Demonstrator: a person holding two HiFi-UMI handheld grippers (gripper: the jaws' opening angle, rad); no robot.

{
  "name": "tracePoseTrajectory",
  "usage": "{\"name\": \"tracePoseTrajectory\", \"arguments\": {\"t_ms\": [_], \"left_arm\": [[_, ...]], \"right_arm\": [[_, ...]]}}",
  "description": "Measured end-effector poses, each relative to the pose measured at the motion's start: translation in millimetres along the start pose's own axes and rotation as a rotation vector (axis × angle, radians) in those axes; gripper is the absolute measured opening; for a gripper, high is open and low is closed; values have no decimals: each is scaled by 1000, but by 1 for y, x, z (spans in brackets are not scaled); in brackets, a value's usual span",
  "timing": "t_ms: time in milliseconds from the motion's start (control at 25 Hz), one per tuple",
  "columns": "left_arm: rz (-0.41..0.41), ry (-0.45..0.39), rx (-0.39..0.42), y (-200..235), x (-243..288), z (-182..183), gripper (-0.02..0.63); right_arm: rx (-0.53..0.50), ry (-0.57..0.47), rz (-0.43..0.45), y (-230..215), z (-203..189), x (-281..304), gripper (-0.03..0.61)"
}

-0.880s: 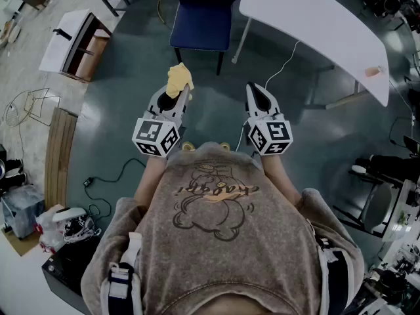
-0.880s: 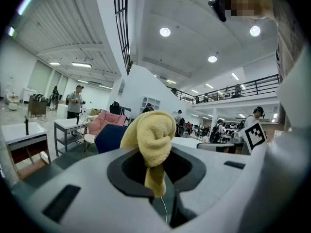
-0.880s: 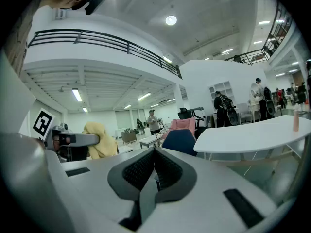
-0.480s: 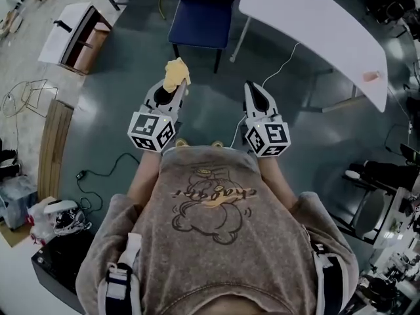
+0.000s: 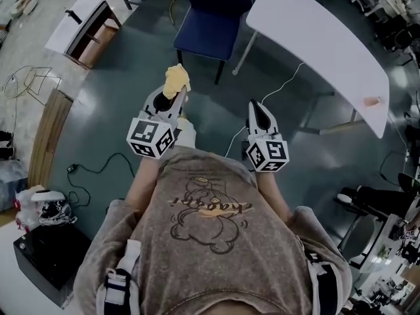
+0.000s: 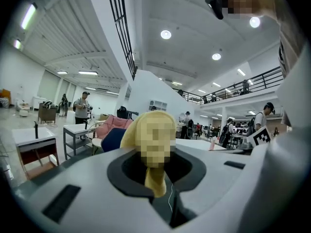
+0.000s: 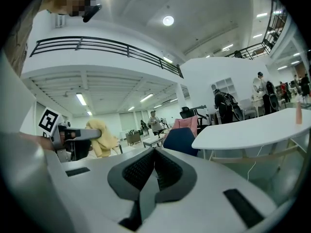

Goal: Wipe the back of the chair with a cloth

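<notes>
Yellow cloth point(image 5: 176, 81) in left gripper point(image 5: 178, 96) — blue chair point(image 5: 211, 21) beside white table point(image 5: 315, 51).

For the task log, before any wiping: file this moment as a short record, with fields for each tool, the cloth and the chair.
left tool: shut on the yellow cloth
right tool: jaws together, nothing between them
yellow cloth: bunched at the left tool's tip, apart from the chair
blue chair: ahead of both tools, beside the white table, touched by neither tool
wiping: not yet begun
</notes>
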State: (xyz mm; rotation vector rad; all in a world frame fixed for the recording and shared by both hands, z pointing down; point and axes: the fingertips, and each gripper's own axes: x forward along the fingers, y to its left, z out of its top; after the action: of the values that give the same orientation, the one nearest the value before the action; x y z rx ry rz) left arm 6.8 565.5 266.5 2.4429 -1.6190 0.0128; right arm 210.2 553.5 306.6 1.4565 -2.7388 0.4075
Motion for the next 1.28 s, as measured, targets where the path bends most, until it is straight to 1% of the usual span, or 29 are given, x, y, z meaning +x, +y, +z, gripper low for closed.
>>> {"name": "tracePoseTrajectory", "arguments": {"t_ms": [200,400,600,800,960,1160,1280], "left_arm": [[6,-10,4,25,23,0,72],[-5,-14,0,60,68,5,72],[-12,4,-13,108,119,12,72],[-35,15,-9,160,177,34,72],[-70,29,-1,198,220,55,72],[-118,32,-10,246,274,82,72],[-145,39,-3,271,302,97,72]], "right_arm": [[-4,-1,-2,-8,0,33,23],[-14,3,-1,-21,7,84,25],[-16,18,4,-30,16,152,25],[-15,33,-4,-43,32,228,25],[-23,29,-38,-58,53,282,25],[-20,22,-103,-78,77,346,25],[-19,14,-135,-85,90,374,25]]}}
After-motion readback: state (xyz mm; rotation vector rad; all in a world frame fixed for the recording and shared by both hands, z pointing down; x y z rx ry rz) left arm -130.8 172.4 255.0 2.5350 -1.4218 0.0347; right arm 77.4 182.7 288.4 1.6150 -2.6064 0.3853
